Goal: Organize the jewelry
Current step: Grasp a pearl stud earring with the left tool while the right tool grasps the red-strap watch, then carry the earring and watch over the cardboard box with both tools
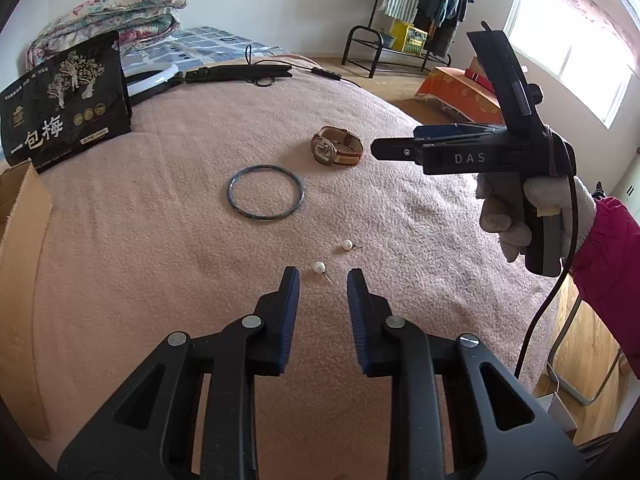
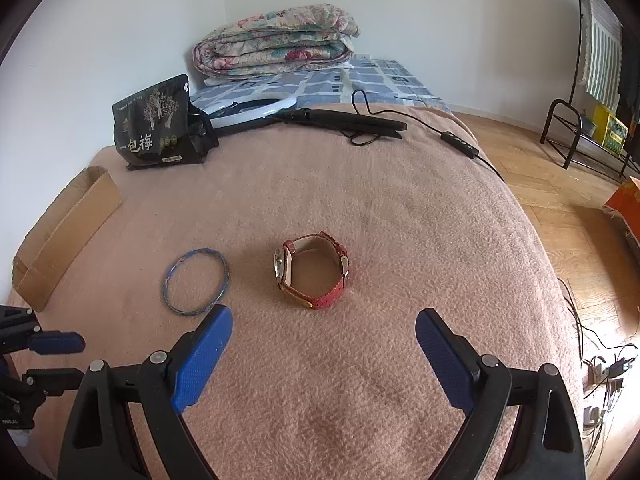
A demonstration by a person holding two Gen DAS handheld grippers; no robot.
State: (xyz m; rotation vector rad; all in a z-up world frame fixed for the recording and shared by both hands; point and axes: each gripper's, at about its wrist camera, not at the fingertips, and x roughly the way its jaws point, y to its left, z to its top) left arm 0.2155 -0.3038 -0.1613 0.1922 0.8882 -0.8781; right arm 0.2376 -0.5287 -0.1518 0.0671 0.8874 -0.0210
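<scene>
Where the left hand-held gripper (image 1: 323,276) hangs over the pink blanket (image 1: 160,240) on the bed, its blue pads stand a narrow gap apart, nothing pressed between them. A pearl earring (image 1: 319,267) lies on the blanket just past the tips, in line with that gap and clear of both pads. A second pearl earring (image 1: 347,245) lies a little beyond and to the right. Farther on, a blue bangle (image 1: 265,194) lies flat, and past it a watch (image 1: 337,146) with a tan-red strap stands on its side. Nothing lies across the way between these pieces.

The right hand-held gripper (image 2: 324,330) is spread wide and empty, the watch (image 2: 313,269) ahead between its fingers and the bangle (image 2: 196,282) off to the left. Seen from the left wrist, it is held by a gloved hand (image 1: 536,216) with a magenta sleeve (image 1: 612,264), above the blanket to the right of the watch.

At the far end sit a black snack pouch (image 1: 66,100), a ring light (image 1: 154,80) with its stand and cable, and a folded floral quilt (image 2: 276,40). A cardboard box (image 2: 64,236) lines the left edge.

Only the left view shows the earrings and the window (image 1: 572,60); only the right view shows the cables and plugs on the wooden floor (image 2: 560,220).
</scene>
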